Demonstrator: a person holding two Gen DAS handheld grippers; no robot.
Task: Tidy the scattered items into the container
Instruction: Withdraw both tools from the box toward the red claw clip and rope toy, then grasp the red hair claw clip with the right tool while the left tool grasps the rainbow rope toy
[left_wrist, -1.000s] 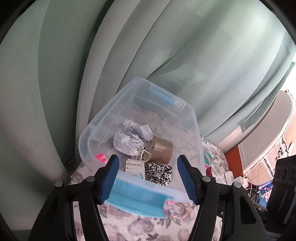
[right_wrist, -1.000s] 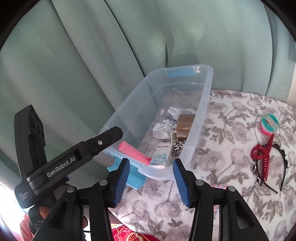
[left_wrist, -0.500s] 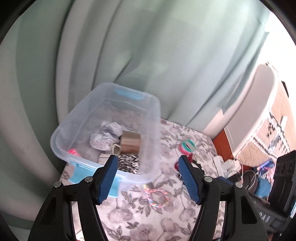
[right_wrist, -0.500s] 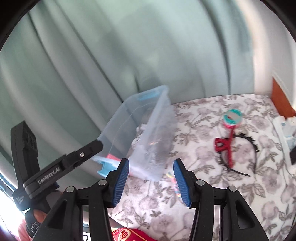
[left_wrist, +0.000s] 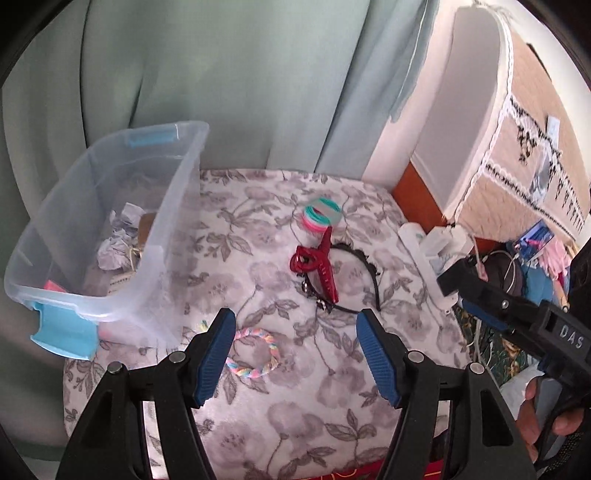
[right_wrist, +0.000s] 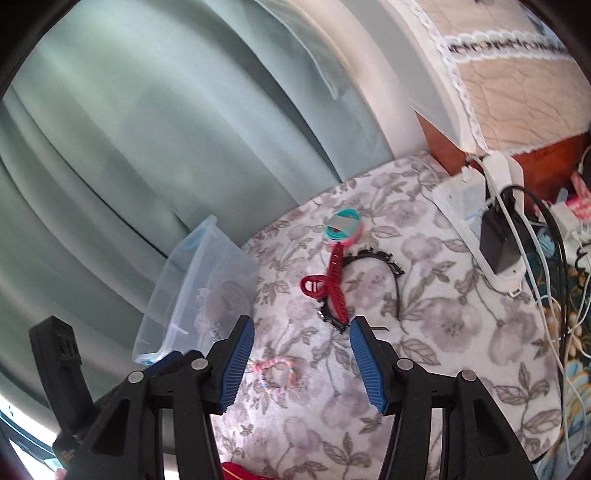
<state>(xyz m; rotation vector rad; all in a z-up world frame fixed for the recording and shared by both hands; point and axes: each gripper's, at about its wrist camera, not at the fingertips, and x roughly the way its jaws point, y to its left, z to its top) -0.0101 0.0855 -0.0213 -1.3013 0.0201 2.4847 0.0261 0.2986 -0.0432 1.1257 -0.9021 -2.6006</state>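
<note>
A clear plastic bin (left_wrist: 173, 206) (right_wrist: 199, 273) with blue latches stands at the left of the flowered cloth, holding crumpled paper (left_wrist: 114, 251) and other small items. On the cloth lie a red hair claw (left_wrist: 319, 266) (right_wrist: 332, 284), a black headband (left_wrist: 369, 273) (right_wrist: 391, 273), a stack of teal and pink hair ties (left_wrist: 320, 217) (right_wrist: 343, 225) and a pastel braided ring (left_wrist: 253, 352) (right_wrist: 275, 371). My left gripper (left_wrist: 295, 354) hovers open over the ring's right side, nothing between its fingers. My right gripper (right_wrist: 301, 363) is empty and its jaws are opening, the ring just left of centre below it.
Green curtains (left_wrist: 240, 85) hang behind the bin. A white power strip (right_wrist: 491, 229) with a black plug and cables lies along the cloth's right edge. A quilted cover (left_wrist: 524, 122) and clutter sit farther right. A hand (left_wrist: 535, 424) holds the right gripper's handle.
Both grippers have swung right, away from the bin, toward the loose hair items. The bin slid to the left of both views. The right jaws stand slightly wider.
</note>
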